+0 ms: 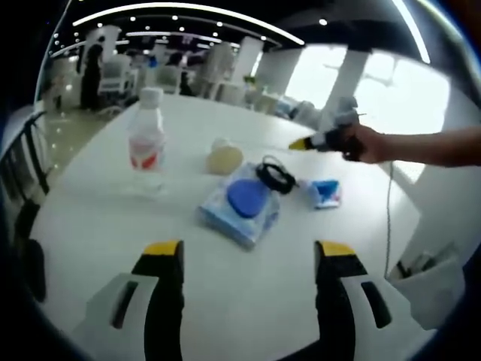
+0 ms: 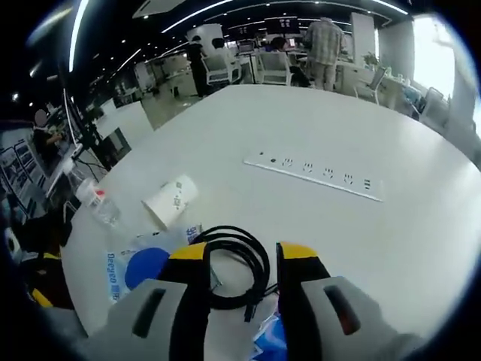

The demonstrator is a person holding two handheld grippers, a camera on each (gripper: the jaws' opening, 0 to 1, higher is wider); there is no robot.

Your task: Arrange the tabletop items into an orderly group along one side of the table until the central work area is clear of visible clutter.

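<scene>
- Yellow-tipped jaws of the left gripper (image 1: pixel 249 256) stand wide apart over bare white table (image 1: pixel 98 218), holding nothing
- At 12 o'clock from them lies a blue wipes pack (image 1: pixel 242 204), with a coiled black cable (image 1: pixel 275 177) resting on its far corner at 1 o'clock
- A small blue packet (image 1: pixel 325 192) lies just beside the cable at 2 o'clock; a paper cup (image 1: pixel 224 158) on its side is beyond the pack at 12 o'clock; a water bottle (image 1: pixel 146 141) stands upright at 10 o'clock, apart from the rest
- The right gripper (image 1: pixel 325 140), held in a hand (image 1: pixel 370 143), hangs over the table at 2 o'clock, beyond the packet
- In the right gripper view the right gripper (image 2: pixel 242 254) has its jaws parted either side of the cable (image 2: pixel 239 265) loop, not closed on it; contact cannot be told
- That view also shows a white power strip (image 2: pixel 316 174) at 1 o'clock, with wide bare table around it, the cup (image 2: pixel 171 201) at 10 o'clock, the pack (image 2: pixel 144 265) at 9 o'clock and the bottle (image 2: pixel 98 206) near the table edge
- Chairs and desks stand past the far edge
</scene>
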